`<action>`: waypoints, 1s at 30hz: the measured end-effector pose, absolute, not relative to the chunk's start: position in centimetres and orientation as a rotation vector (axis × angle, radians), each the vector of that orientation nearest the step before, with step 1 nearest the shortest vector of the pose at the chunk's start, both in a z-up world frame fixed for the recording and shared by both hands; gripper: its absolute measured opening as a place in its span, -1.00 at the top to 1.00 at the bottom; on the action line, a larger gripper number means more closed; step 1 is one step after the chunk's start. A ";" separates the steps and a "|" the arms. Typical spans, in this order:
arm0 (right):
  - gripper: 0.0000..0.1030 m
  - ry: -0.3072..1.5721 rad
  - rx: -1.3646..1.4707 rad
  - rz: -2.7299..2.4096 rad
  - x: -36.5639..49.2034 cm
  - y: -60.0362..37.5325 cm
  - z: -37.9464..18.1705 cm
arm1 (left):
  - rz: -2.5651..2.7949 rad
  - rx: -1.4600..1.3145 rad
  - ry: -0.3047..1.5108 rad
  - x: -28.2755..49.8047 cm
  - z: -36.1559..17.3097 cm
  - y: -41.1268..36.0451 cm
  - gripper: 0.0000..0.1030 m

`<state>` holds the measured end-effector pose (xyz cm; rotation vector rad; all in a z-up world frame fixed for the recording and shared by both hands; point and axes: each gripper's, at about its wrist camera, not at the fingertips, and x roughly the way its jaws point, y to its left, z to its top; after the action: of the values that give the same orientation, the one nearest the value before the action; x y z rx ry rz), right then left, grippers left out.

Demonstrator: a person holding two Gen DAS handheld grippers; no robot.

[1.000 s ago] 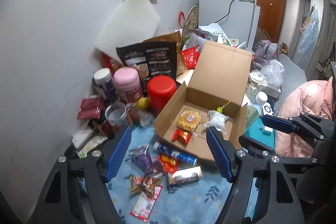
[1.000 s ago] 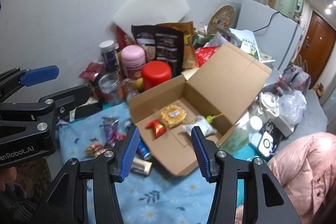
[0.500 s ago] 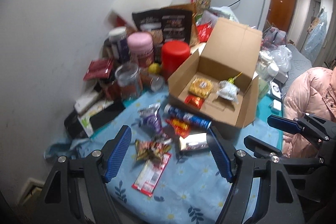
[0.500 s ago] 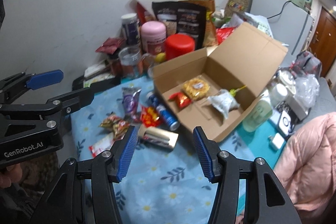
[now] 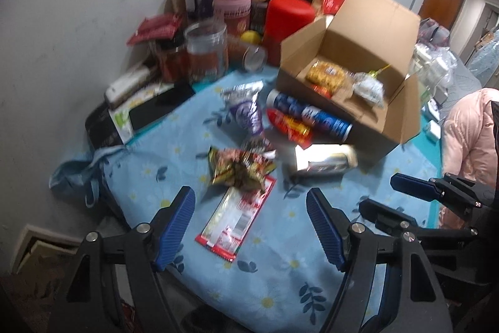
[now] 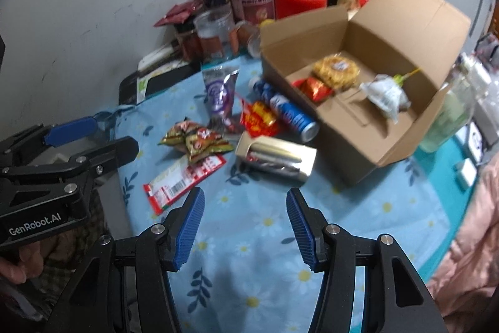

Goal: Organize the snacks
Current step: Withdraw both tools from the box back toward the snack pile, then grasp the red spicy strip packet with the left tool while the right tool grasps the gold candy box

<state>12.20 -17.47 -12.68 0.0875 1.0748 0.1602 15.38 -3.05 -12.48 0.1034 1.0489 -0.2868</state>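
Note:
An open cardboard box stands on the blue flowered cloth and holds a round yellow cake packet, a red packet and a clear bag. Loose snacks lie left of it: a purple pouch, a blue tube, a red-yellow packet, a silver box, green-red packets and a flat red-white packet. My left gripper hangs open above the flat packet. My right gripper is open above bare cloth, nearer than the silver box.
Jars, a red canister, a pink-lidded tub and dark bags crowd the wall behind the snacks. A black and white carton lies at the left table edge. A pink padded jacket is on the right.
Both grippers have sunk towards the table and tipped further down, so the loose snacks look larger and nearer. Nothing on the cloth has moved.

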 end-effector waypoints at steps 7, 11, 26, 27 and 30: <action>-0.19 1.126 0.089 0.179 13.3 -17.1 -16.4 | -0.275 0.103 1.146 16.6 -17.0 -2.3 -0.44; -0.19 1.157 0.097 0.189 14.0 -17.1 -18.1 | -0.273 0.112 1.188 17.4 -19.4 -2.3 -0.44; -0.40 1.092 0.073 0.161 17.6 -19.0 -19.0 | -0.263 0.144 1.340 20.6 -26.5 -2.6 -0.44; -0.40 1.092 0.054 0.166 18.1 -19.1 -19.0 | -0.257 0.139 1.339 20.6 -26.6 -2.6 -0.44; -0.42 1.094 0.000 0.191 19.2 -19.2 -19.1 | -0.242 0.149 1.330 20.5 -26.7 -2.7 -0.44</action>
<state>19.16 -19.19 -19.10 -0.0002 1.0944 0.1905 20.50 -2.73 -26.66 0.1485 1.3298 -0.2420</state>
